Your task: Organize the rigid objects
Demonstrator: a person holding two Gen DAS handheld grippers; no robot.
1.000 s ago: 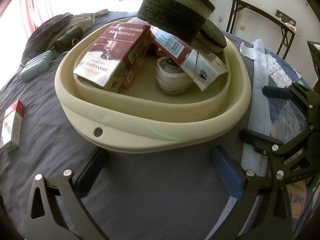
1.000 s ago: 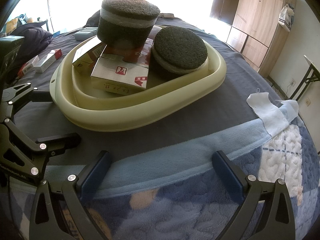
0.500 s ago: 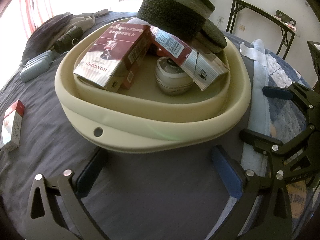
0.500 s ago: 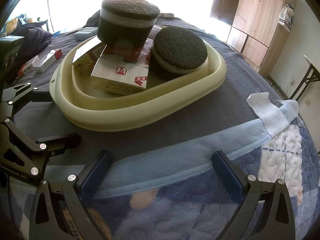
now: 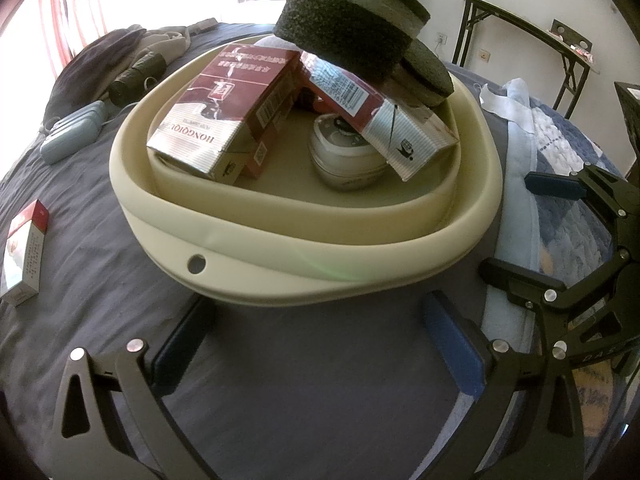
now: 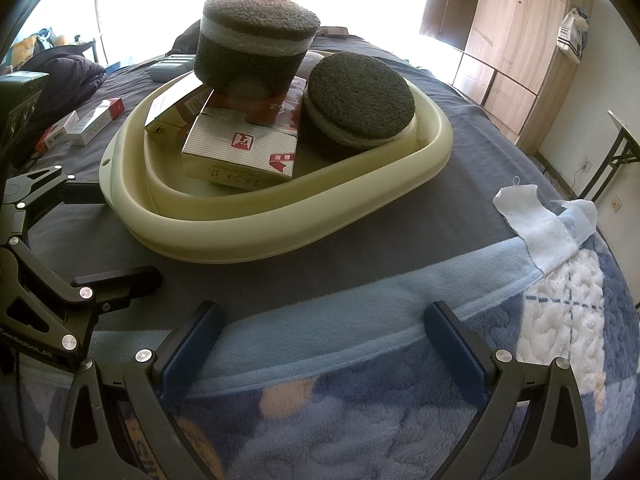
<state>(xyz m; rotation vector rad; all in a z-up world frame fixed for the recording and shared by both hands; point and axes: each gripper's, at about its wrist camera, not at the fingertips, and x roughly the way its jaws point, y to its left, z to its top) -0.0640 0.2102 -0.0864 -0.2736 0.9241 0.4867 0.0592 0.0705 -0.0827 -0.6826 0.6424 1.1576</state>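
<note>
Nothing has moved since a second ago; both my grippers hold the same spots. My left gripper (image 5: 320,336) sits low in its frame, fingers spread wide and empty over the grey bedsheet (image 5: 312,380). My right gripper (image 6: 324,336) is likewise spread and empty above the blue blanket (image 6: 360,392). The cream basin (image 5: 280,248) fills mid-frame, holding red cigarette boxes (image 5: 228,112), a white jar (image 5: 344,160) and two dark foam discs (image 6: 256,48), one stacked on the boxes. One loose cigarette pack (image 5: 26,252) lies on the sheet at the left edge.
</note>
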